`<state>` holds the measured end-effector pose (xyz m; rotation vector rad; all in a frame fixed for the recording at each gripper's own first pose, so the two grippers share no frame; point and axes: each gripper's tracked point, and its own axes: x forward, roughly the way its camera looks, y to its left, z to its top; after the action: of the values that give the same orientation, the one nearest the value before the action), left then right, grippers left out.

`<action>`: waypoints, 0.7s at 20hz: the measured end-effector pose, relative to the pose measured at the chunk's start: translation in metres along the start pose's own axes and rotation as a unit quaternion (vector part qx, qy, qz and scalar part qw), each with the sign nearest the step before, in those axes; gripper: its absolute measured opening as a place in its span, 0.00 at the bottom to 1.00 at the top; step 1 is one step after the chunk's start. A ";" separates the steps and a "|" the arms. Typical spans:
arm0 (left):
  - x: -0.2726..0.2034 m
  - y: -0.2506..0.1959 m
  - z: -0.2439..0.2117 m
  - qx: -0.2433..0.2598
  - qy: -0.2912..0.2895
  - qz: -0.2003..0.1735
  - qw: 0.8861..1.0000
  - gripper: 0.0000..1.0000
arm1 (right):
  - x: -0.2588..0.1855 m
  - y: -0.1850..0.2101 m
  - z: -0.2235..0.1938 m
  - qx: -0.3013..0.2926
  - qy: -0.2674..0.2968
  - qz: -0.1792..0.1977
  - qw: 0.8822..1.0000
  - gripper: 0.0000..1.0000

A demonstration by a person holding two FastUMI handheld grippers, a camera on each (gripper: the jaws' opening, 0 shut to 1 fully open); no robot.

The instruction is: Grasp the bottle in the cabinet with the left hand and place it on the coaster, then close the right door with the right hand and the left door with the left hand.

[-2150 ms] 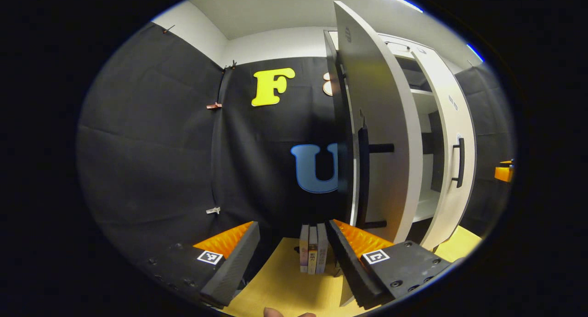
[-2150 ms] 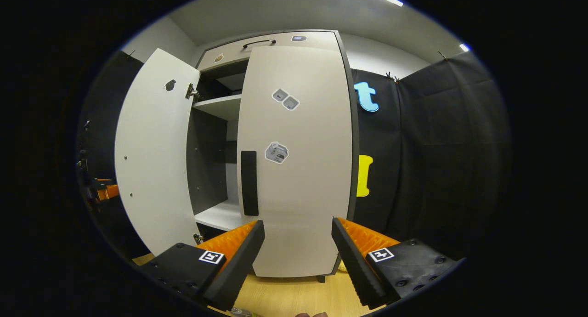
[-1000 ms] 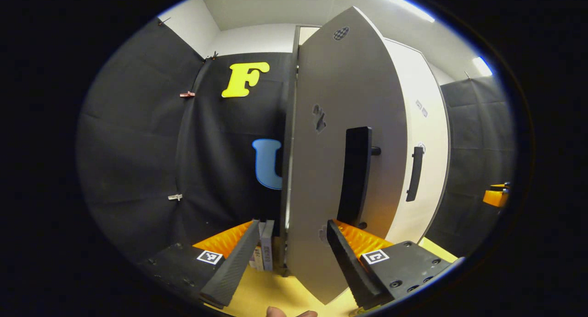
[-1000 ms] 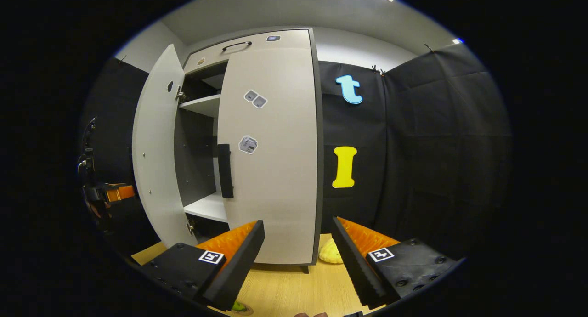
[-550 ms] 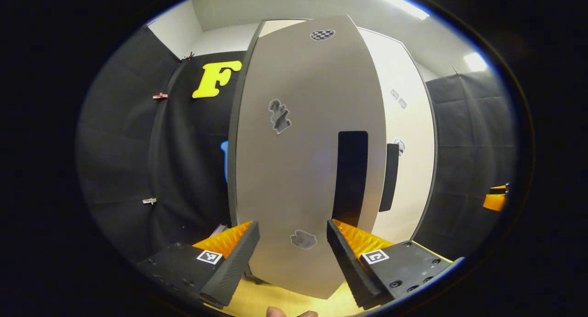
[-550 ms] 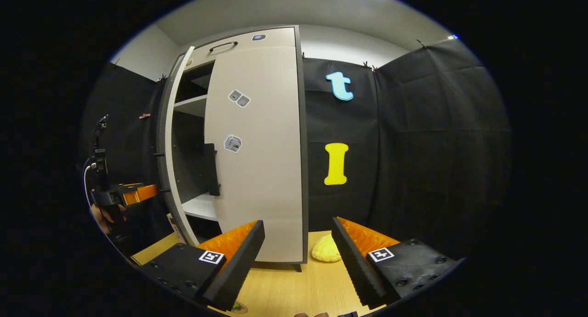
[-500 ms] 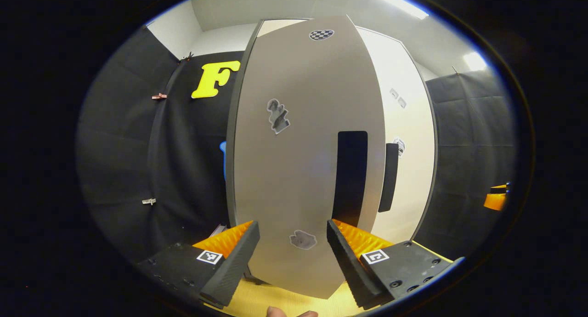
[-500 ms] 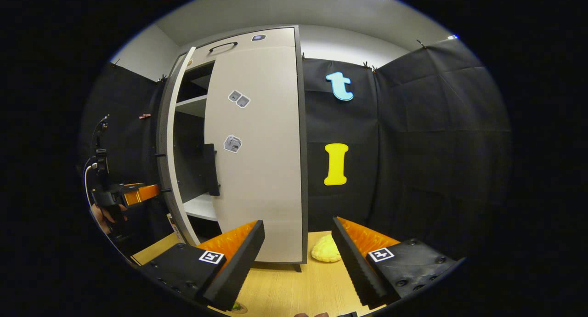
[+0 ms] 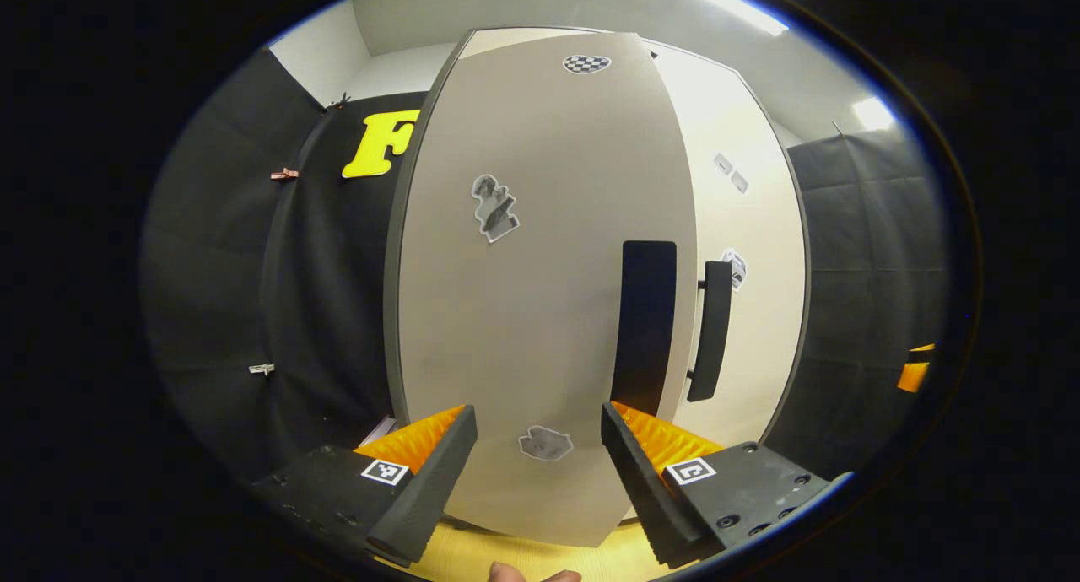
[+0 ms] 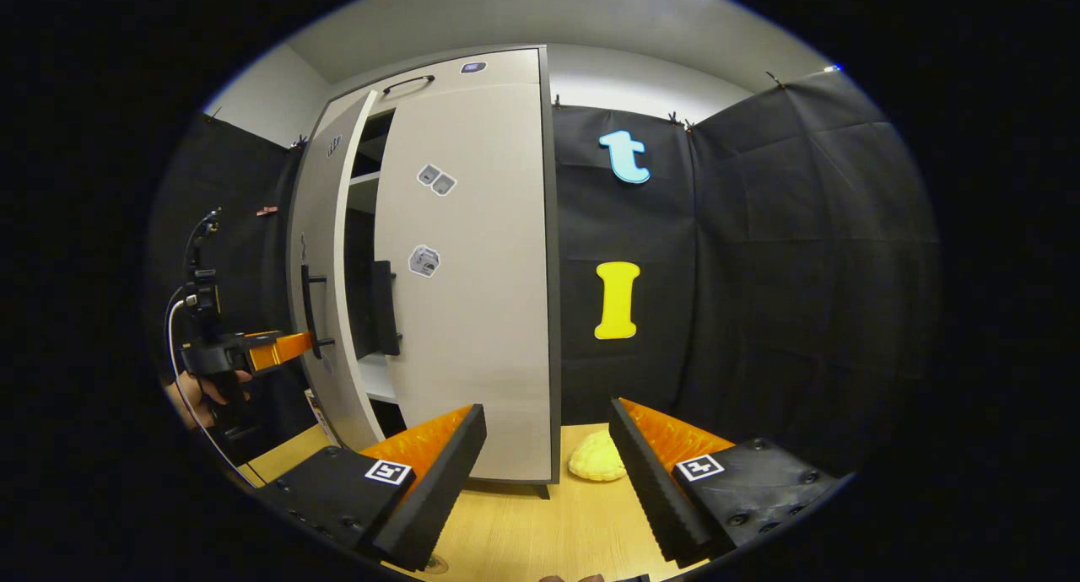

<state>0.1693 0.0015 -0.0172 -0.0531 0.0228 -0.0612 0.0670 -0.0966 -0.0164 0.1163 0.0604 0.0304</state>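
left gripper (image 9: 538, 447) open, right gripper (image 10: 547, 447) open

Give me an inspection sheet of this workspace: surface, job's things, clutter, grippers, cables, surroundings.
Surface: light wooden tabletop under the cabinet.
Job's things: right door looks shut; left door ajar, a gap showing a shelf inside. Bottle and coaster: cannot be made out.
Clutter: yellow lumpy object on the tabletop beside the cabinet's foot.
Grippers: left gripper open, close to the left door's front; right gripper open, clear of the cabinet, holding nothing.
Cables: one cable looping by the left gripper and the hand holding it.
Surroundings: black cloth wall, white ceiling with a light strip.
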 end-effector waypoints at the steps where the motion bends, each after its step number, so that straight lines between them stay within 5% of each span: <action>1: 0.003 -0.002 0.000 0.000 -0.001 0.001 1.000 0.95 | 0.000 -0.001 0.001 -0.001 -0.001 0.000 1.000 0.98; 14: 0.009 -0.003 0.007 0.015 0.001 0.010 1.000 0.95 | 0.004 0.005 0.010 -0.005 -0.017 0.001 1.000 0.98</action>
<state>0.1779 -0.0015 -0.0101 -0.0218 0.0244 -0.0407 0.0713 -0.0926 -0.0061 0.1060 0.0271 0.0311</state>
